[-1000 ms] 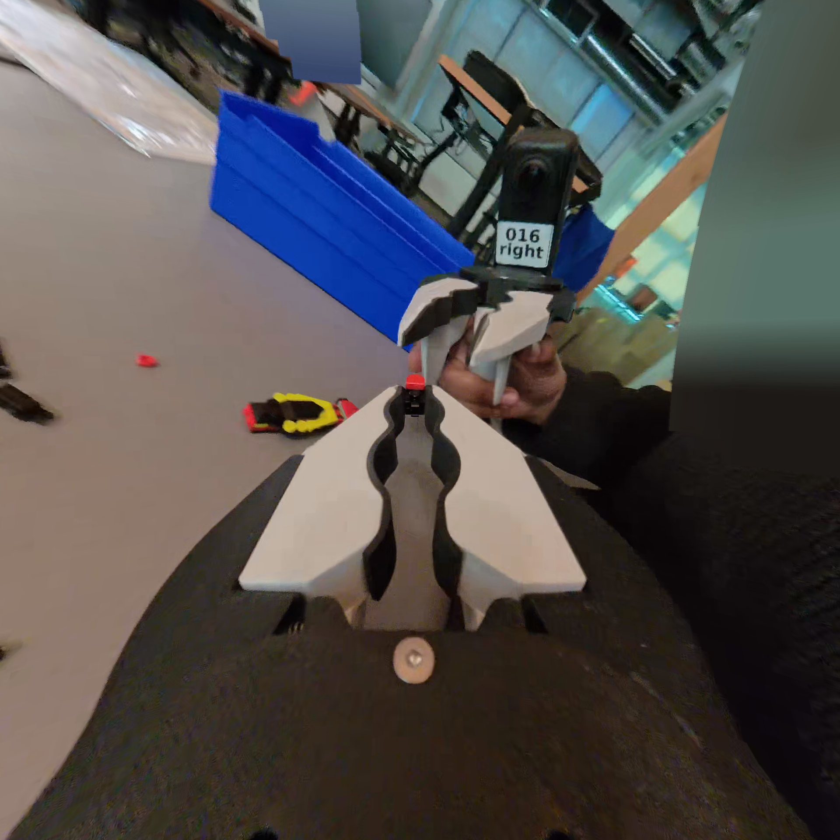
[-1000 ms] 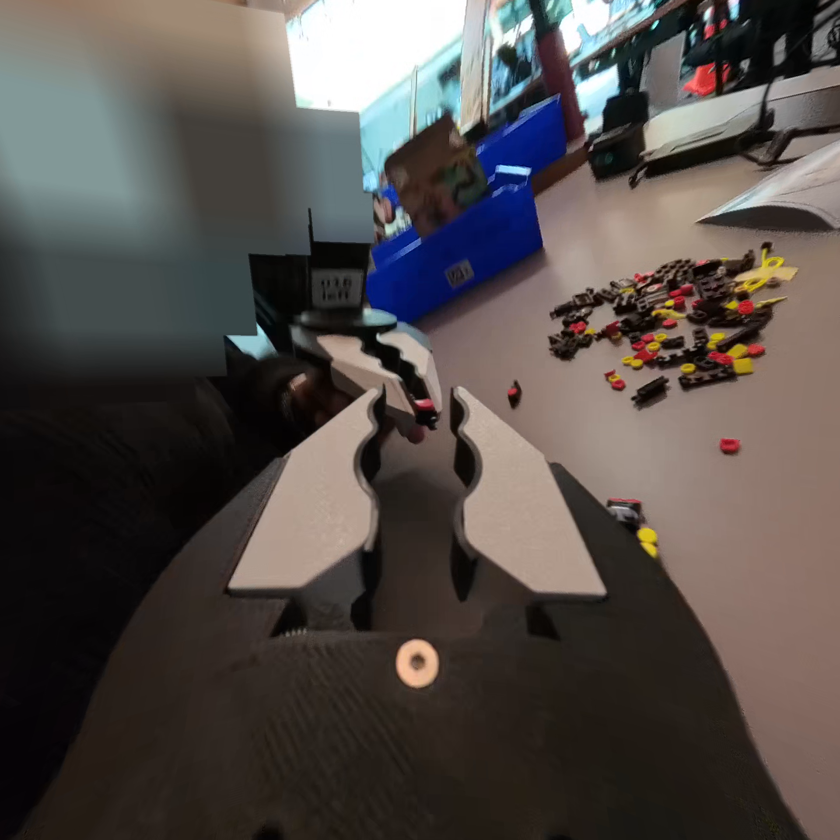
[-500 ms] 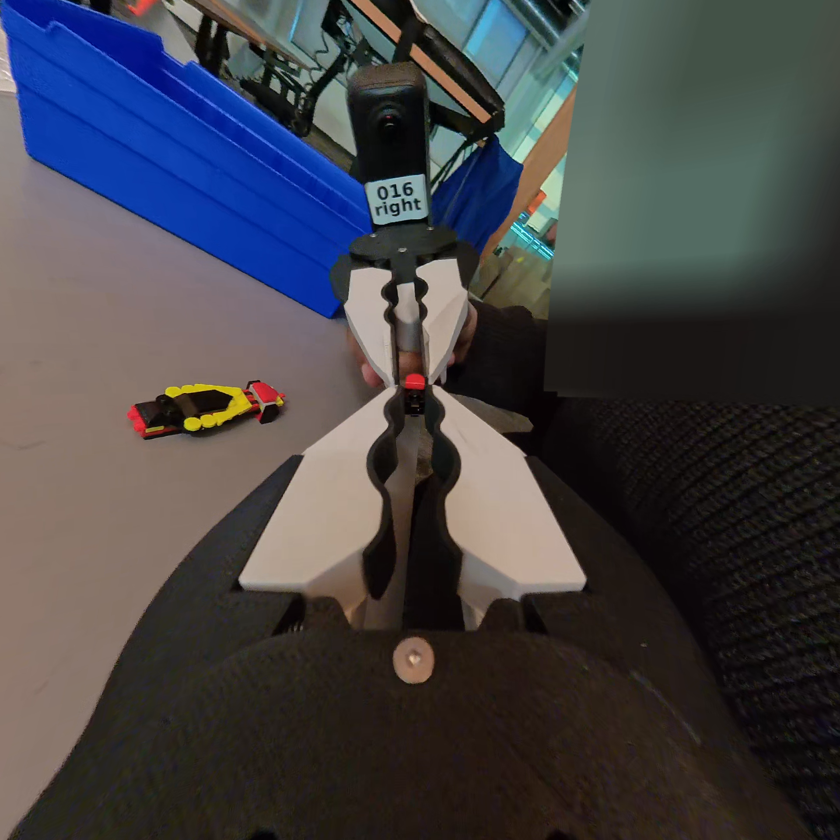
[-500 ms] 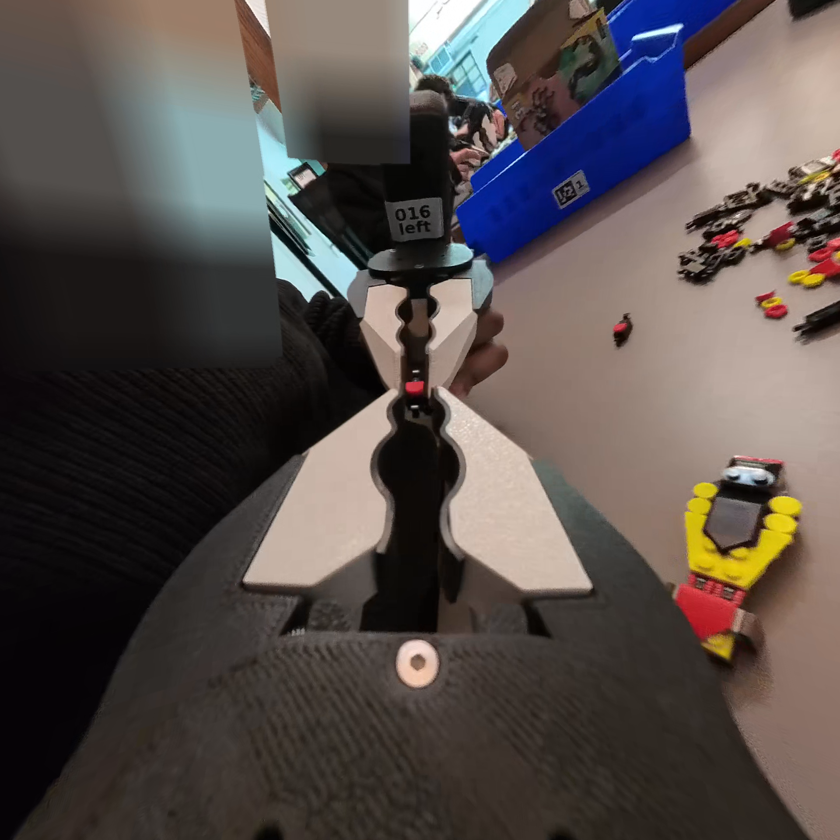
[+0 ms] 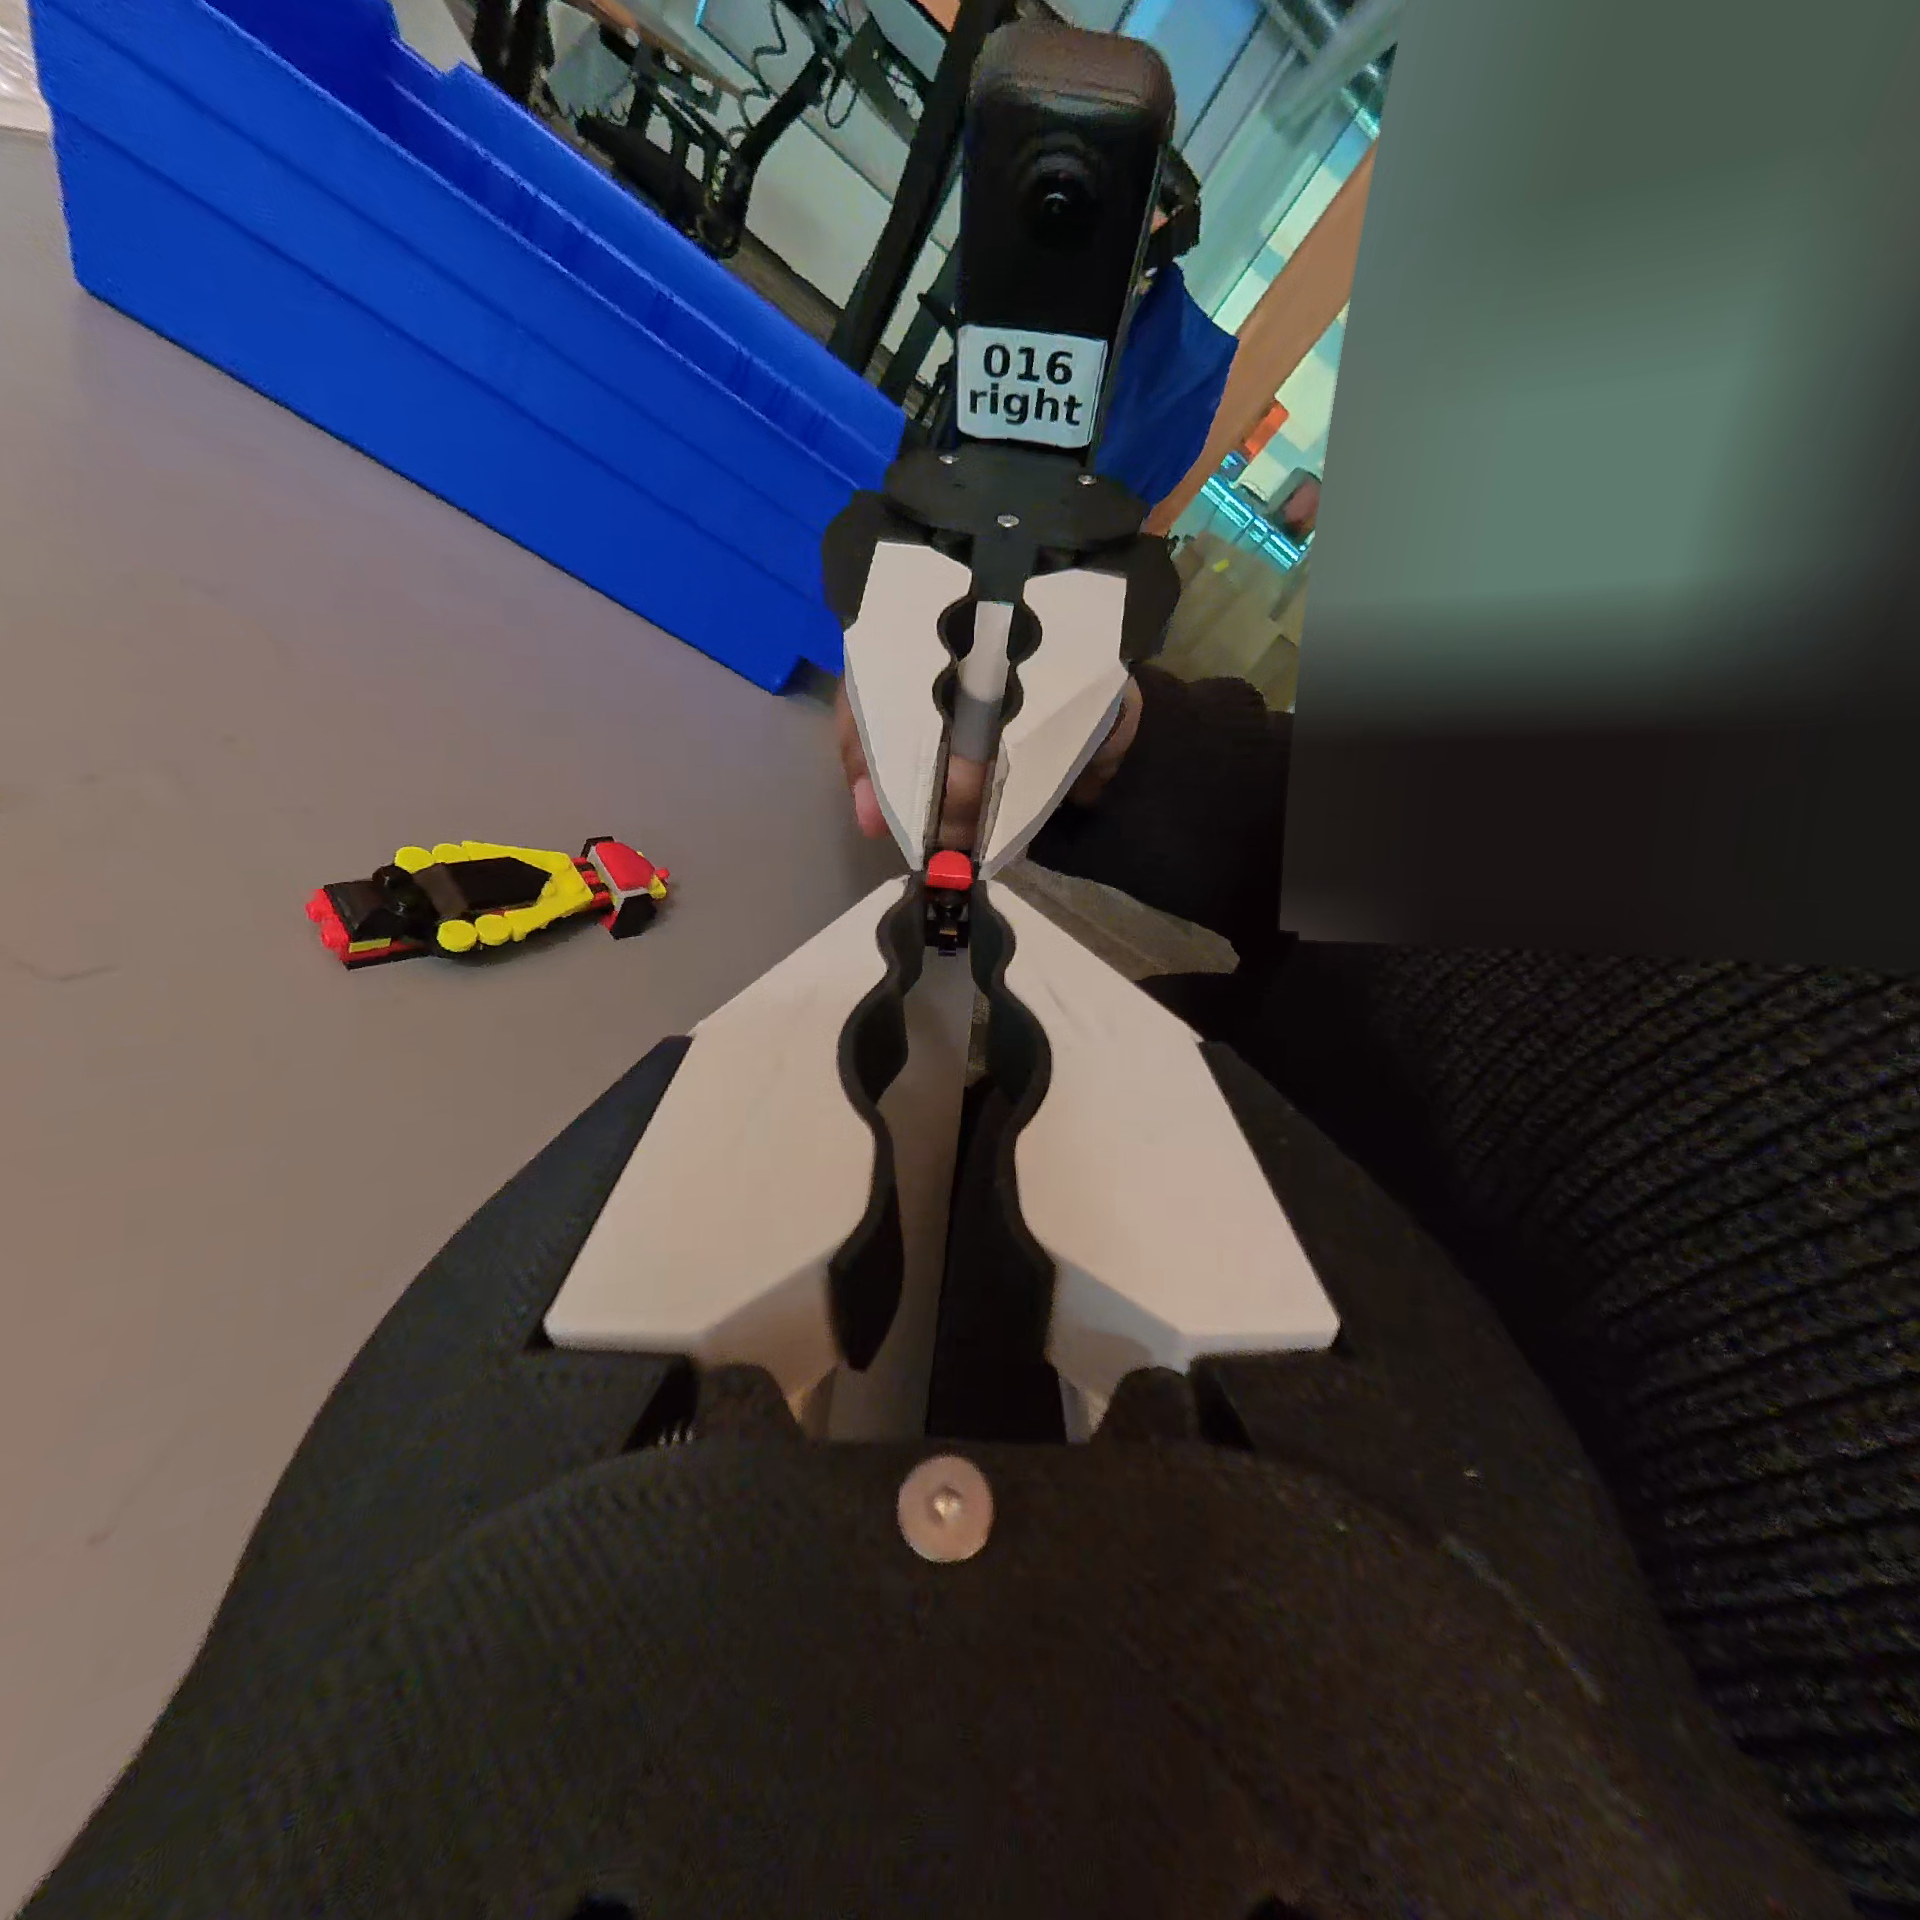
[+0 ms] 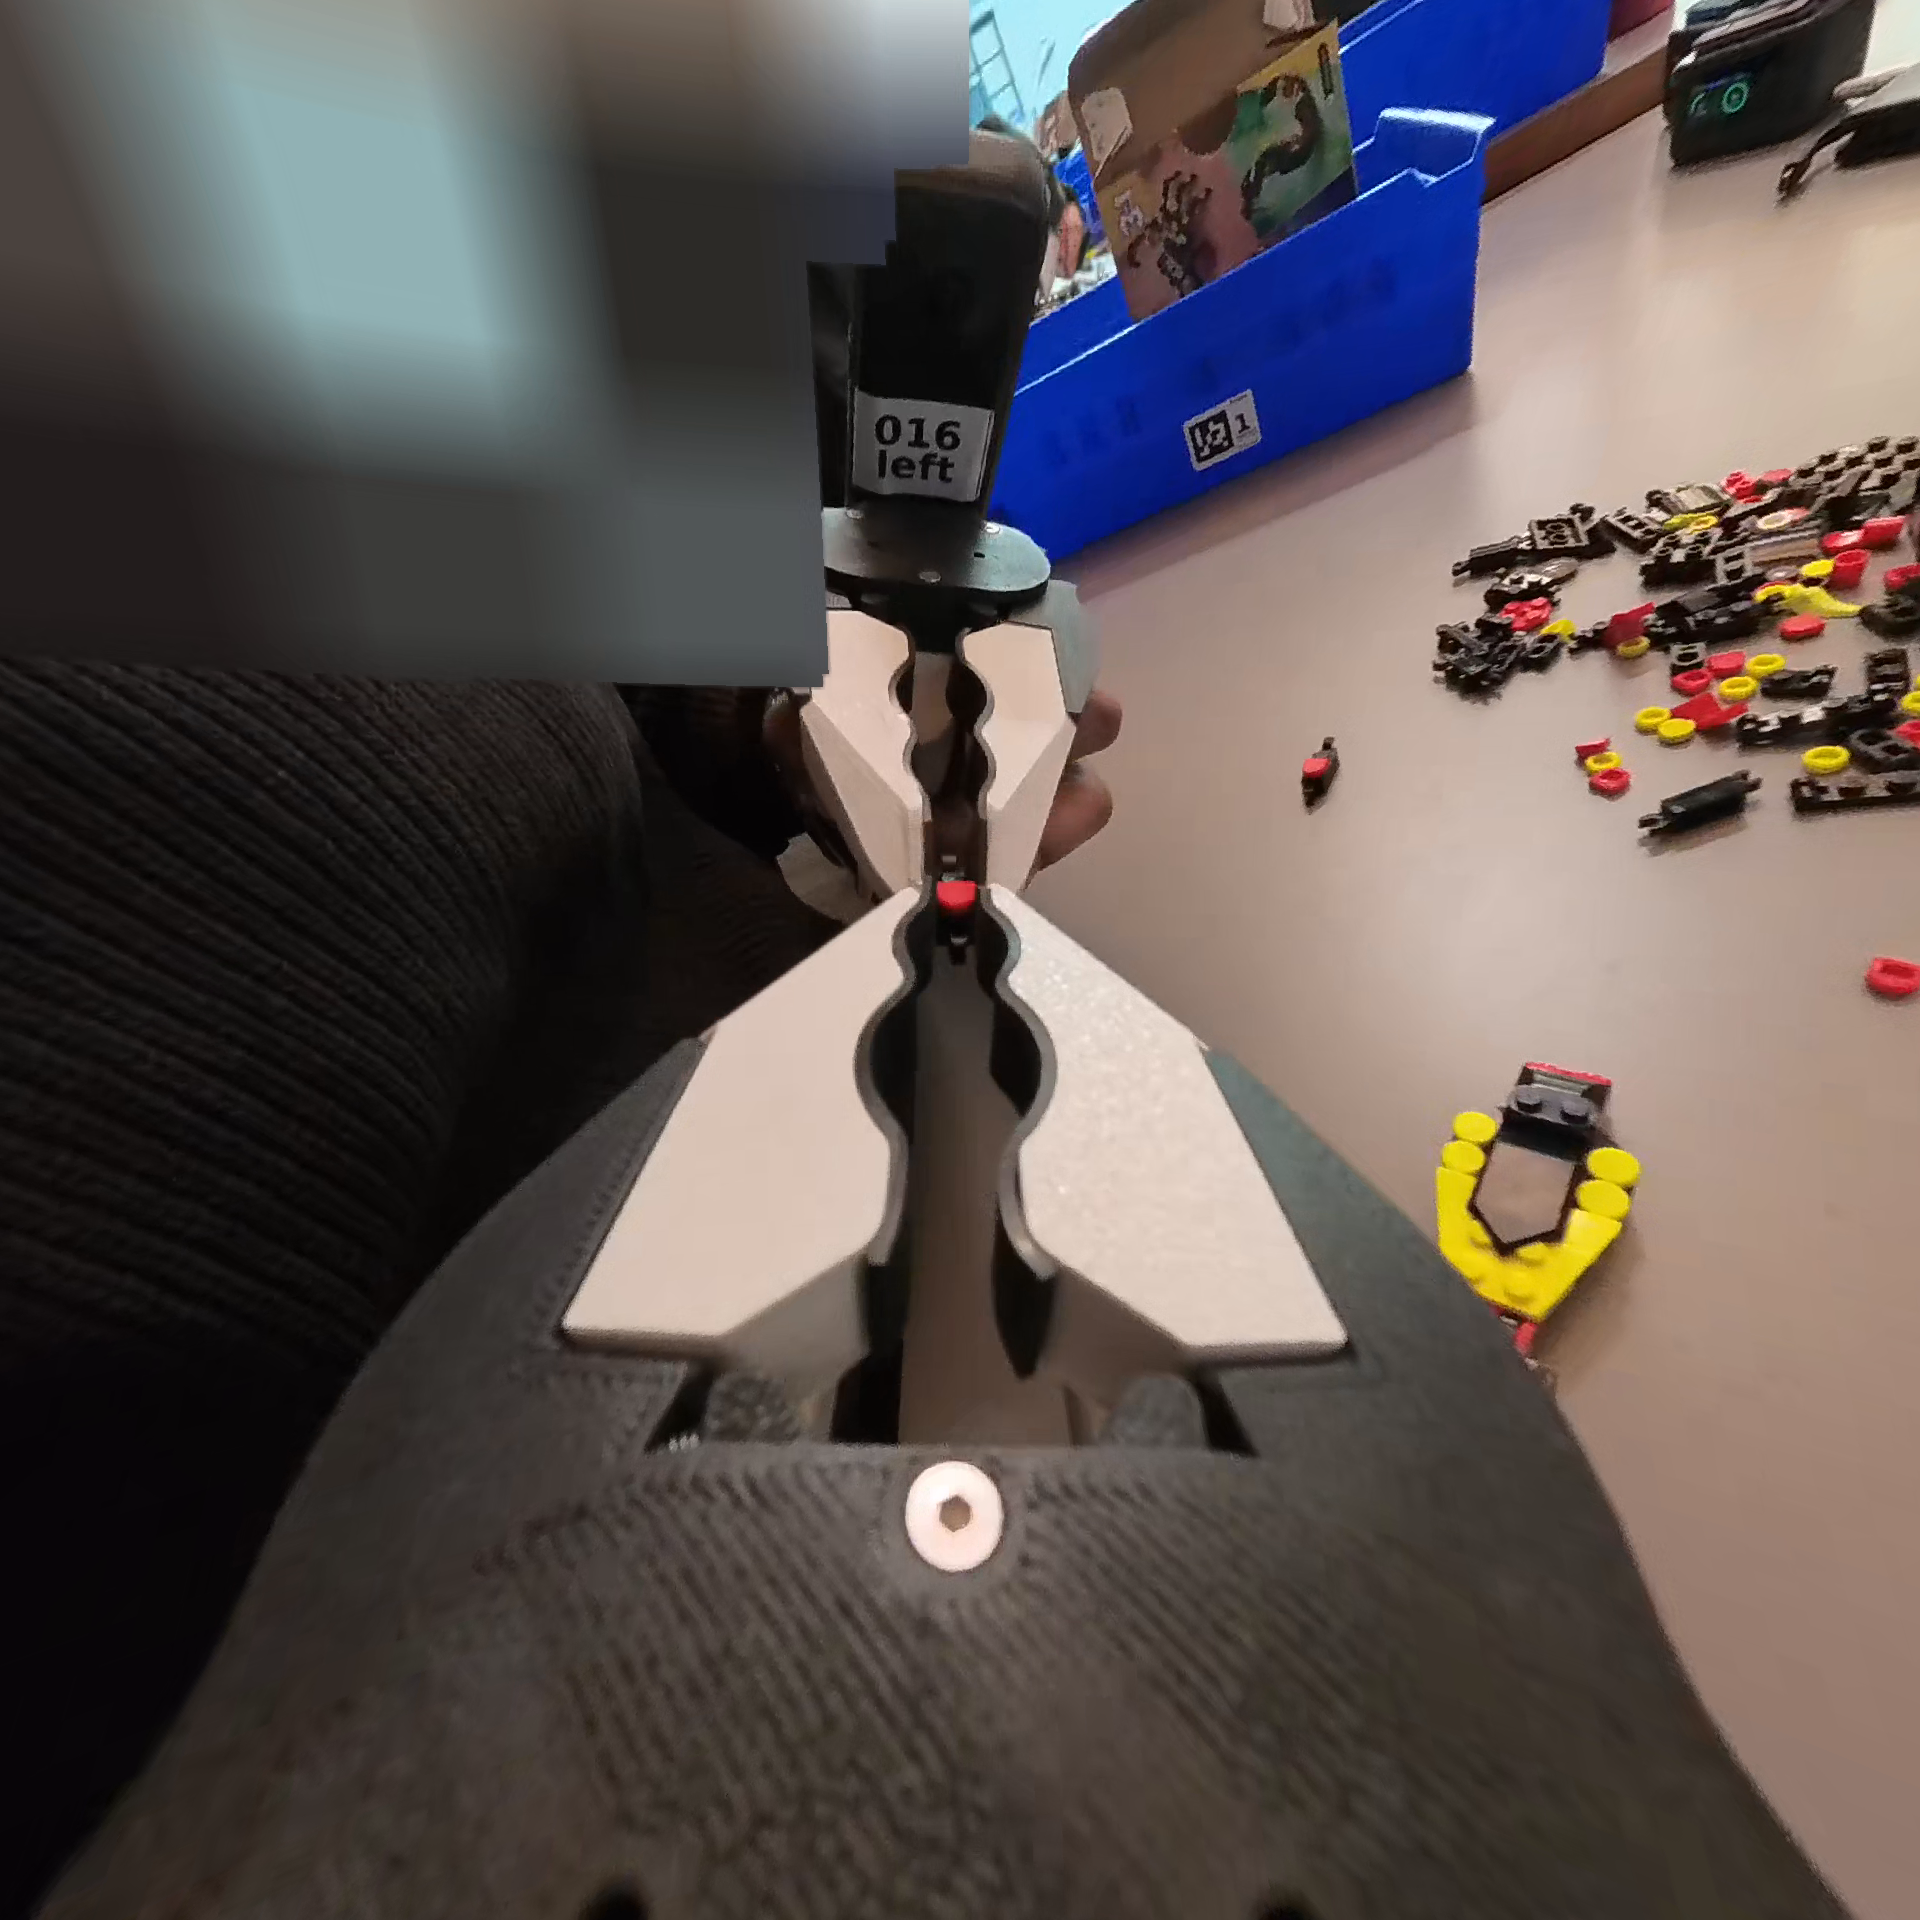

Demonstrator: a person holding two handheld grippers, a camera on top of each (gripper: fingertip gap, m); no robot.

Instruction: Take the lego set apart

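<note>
My left gripper [image 5: 948, 906] is shut on a small black and red lego piece [image 5: 948, 873], held in the air above the table edge. My right gripper [image 6: 954, 902] faces it tip to tip and is shut on the red end of the same piece [image 6: 956, 894]. Each gripper also shows in the other's view: the right one in the left wrist view [image 5: 951, 847], the left one in the right wrist view [image 6: 951, 857]. The yellow, black and red lego model [image 5: 488, 906] lies flat on the grey table, apart from both grippers; it also shows in the right wrist view [image 6: 1532, 1195].
A blue bin [image 5: 468, 291] stands on the table behind the model. Another blue bin [image 6: 1247, 353] holds a cardboard box. Several loose black, red and yellow pieces [image 6: 1714, 644] are spread at the right, with a stray black-red piece [image 6: 1320, 769] and a red one [image 6: 1891, 977]. The tips of both grippers are at nearly the same place.
One second ago my right gripper was open and off to one side. It has lined up with the left gripper and shut on the red end of the piece.
</note>
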